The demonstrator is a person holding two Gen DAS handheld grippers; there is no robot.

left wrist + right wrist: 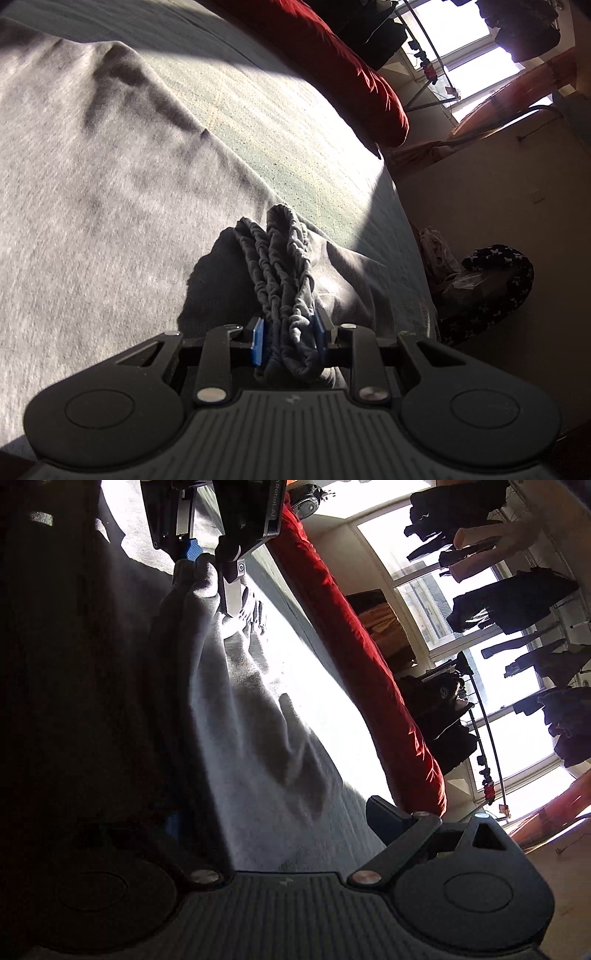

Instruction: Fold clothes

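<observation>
A grey sweat garment (92, 184) lies spread over the bed, partly in sun. My left gripper (288, 325) is shut on its bunched, ruffled elastic hem (280, 273), the blue pads (257, 339) pressing it from both sides. The right wrist view shows this left gripper (207, 554) from the side, holding the grey fabric (251, 738) lifted into a ridge. My right gripper (277, 823) stands open and rolled to one side just over the cloth. Its left finger is lost in shadow. Its right finger (384, 819) is clear of the cloth, and nothing is pinched.
The greenish-grey bed cover (277, 122) runs to a long red bolster (362, 74) along the far edge. Beyond it stand bright windows (461, 602) and a rack of dark hanging clothes (517, 598). On the floor to the right lies a black star-patterned item (498, 280).
</observation>
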